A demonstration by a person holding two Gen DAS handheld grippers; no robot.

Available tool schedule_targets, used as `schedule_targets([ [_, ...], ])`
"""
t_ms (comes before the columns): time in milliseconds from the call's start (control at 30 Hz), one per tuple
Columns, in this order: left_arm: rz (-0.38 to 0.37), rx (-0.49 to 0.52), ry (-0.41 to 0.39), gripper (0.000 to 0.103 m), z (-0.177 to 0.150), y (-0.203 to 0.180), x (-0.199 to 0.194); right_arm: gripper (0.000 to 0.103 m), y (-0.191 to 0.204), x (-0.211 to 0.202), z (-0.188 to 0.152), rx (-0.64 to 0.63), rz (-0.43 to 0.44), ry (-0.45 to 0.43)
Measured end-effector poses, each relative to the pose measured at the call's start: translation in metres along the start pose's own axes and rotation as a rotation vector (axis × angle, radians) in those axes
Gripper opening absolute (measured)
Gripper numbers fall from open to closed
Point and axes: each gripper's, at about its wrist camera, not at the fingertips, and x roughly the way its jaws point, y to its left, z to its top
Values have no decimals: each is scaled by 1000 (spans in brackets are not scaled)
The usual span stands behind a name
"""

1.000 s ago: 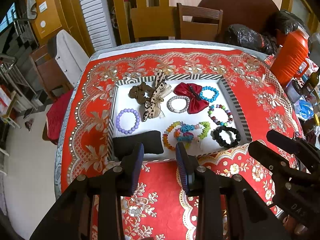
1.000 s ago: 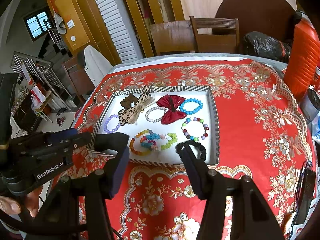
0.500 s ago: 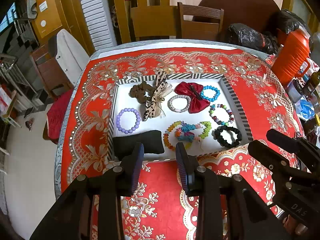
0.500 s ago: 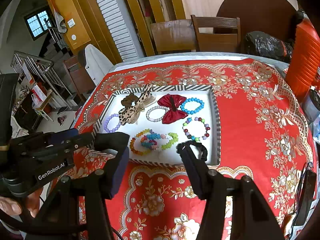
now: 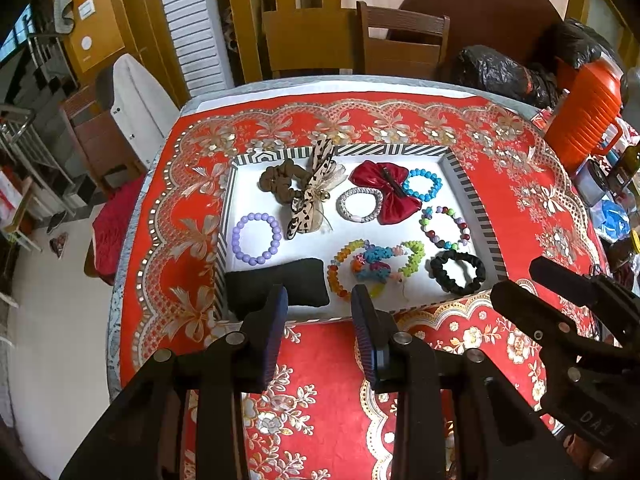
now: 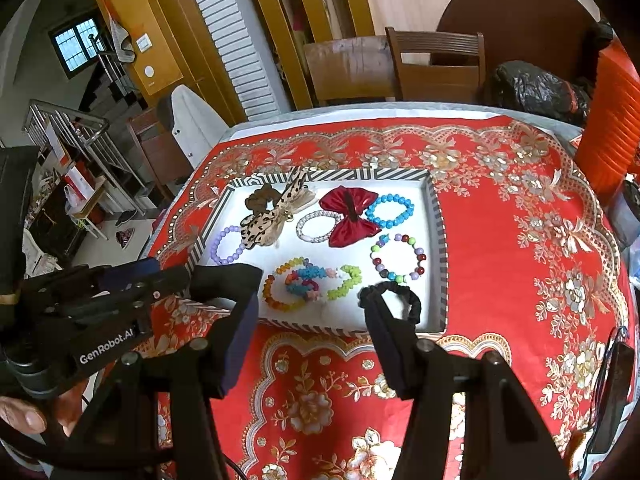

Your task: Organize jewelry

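Note:
A striped-rim white tray [image 5: 468,192] [image 6: 434,216] on the red tablecloth holds jewelry: a purple bead bracelet [image 5: 256,239], a leopard bow [image 5: 310,196], a red bow [image 5: 386,196] [image 6: 350,214], a blue bracelet [image 5: 422,185], a black scrunchie [image 5: 458,272] [image 6: 400,300], a black cushion [image 5: 280,286] and a tangle of coloured bracelets [image 5: 374,264] [image 6: 310,282]. My left gripper [image 5: 319,308] is open and empty, just short of the tray's near rim. My right gripper [image 6: 310,312] is open and empty over the near rim; it also shows in the left wrist view [image 5: 516,280].
An orange ribbed container [image 5: 584,104] stands at the table's right edge among small clutter. Wooden chairs [image 5: 400,40] and black bags [image 5: 496,68] are behind the table. A dark phone-like object [image 6: 612,392] lies at the right edge.
Both grippers have held almost still, with only a slight drift of the views. Nothing in the tray has moved.

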Motion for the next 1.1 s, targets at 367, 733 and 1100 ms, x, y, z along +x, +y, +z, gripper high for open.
schedule_targets([
  [367,3,-4,13,15,2,0,4,58,-1,3,0,9,1,4],
  [733,4,-9,20,15,2,3,7,58,0,6,1,10,2,12],
  [1100,-21,16,-4,15,2,0,12,58,-7,14,-3,28,-9,26],
])
